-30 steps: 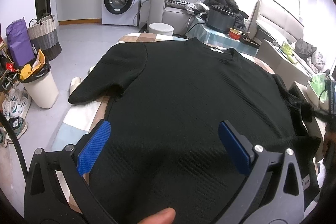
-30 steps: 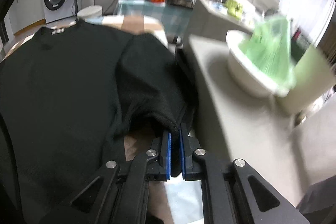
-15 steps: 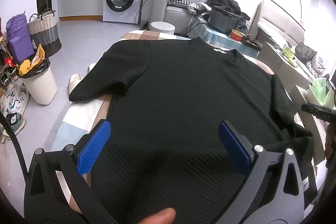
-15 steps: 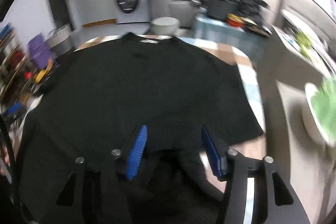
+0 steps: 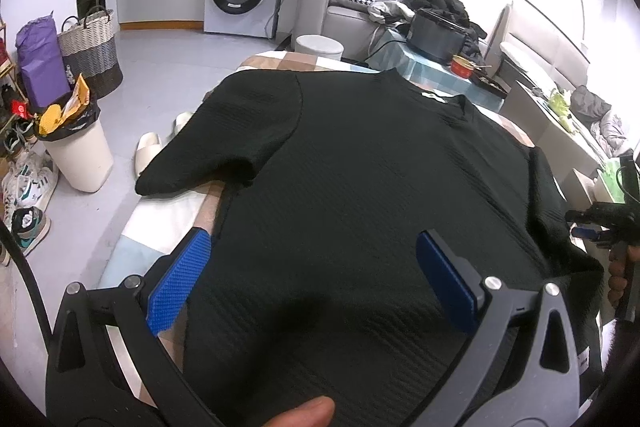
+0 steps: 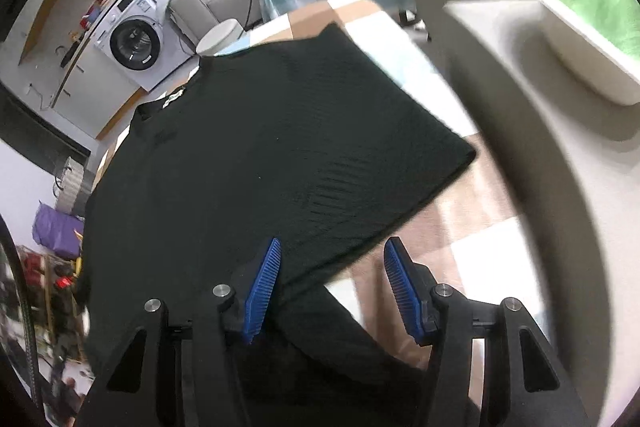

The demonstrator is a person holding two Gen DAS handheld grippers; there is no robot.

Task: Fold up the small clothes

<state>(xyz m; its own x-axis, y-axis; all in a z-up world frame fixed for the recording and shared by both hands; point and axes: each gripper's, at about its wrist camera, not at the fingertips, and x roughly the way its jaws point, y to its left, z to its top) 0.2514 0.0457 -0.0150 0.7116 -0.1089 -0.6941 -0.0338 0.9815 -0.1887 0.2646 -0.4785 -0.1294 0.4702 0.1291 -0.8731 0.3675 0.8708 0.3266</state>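
Note:
A black short-sleeved shirt point(image 5: 360, 187) lies spread face down on the checked table cloth point(image 5: 160, 223), collar at the far end. My left gripper point(image 5: 312, 287) hovers open over the shirt's near hem, its blue pads wide apart, nothing between them but the cloth below. In the right wrist view the right sleeve point(image 6: 400, 147) lies flat. My right gripper point(image 6: 332, 291) stands open above the shirt's right side edge point(image 6: 340, 259), its pads not pressing on the fabric. The right gripper point(image 5: 600, 223) also shows at the far right of the left wrist view, held by a hand.
A grey side table point(image 6: 520, 75) with a white tub point(image 6: 580, 39) of green stuff flanks the right edge. A white bin point(image 5: 76, 155), slippers point(image 5: 148, 151), shoes and baskets stand on the floor at left. A dark pot point(image 5: 436, 35) and sofa lie beyond.
My right gripper was shut on the sleeve's edge; it has opened, let go and swung round over the shirt's side. The sleeve now lies flat. The left gripper has barely shifted.

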